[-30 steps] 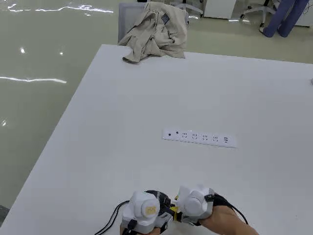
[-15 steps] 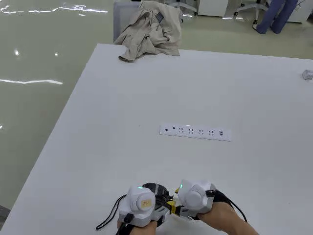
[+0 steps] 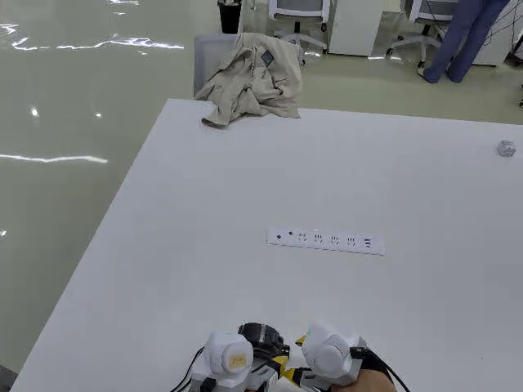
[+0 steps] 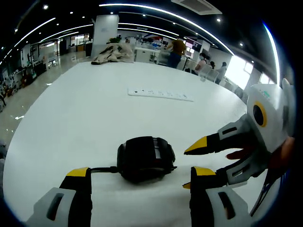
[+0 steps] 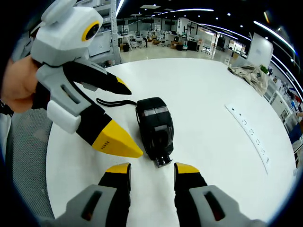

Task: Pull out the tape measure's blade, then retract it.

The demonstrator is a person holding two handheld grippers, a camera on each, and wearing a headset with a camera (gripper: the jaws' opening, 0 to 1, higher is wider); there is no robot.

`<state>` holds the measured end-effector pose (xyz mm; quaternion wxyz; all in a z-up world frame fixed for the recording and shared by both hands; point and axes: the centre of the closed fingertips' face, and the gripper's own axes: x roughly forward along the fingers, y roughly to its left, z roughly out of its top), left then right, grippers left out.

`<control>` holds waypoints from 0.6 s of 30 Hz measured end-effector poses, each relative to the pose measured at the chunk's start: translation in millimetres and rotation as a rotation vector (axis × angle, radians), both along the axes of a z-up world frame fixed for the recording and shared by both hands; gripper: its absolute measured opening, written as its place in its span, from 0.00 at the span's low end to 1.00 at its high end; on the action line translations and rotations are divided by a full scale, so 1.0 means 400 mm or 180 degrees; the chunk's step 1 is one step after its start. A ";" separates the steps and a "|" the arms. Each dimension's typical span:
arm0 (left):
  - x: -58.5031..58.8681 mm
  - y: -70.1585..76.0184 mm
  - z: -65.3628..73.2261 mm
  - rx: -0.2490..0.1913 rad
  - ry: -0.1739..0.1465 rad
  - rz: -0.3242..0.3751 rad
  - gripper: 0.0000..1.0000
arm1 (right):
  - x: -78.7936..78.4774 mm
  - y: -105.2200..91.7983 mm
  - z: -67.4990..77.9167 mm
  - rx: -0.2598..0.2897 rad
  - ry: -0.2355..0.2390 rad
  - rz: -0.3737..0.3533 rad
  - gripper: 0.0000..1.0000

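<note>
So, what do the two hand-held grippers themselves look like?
The left gripper and right gripper match: rounded white housings, grey and black jaws ending in yellow tips. The left one bears a yellowish sticker on its housing, and a black cable trails from it.

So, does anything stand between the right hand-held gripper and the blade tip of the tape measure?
Nothing visible does. The tape measure lies on the table with its blade tip just ahead of the open right hand-held gripper. The left hand-held gripper is off to one side, not in that gap.
</note>
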<state>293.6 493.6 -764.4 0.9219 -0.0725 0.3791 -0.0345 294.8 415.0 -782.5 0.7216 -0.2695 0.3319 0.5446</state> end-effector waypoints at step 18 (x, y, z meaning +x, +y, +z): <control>-0.030 0.022 0.022 0.0024 -0.0056 -0.0056 0.86 | -0.022 -0.043 0.049 0.0201 -0.0017 -0.0445 0.42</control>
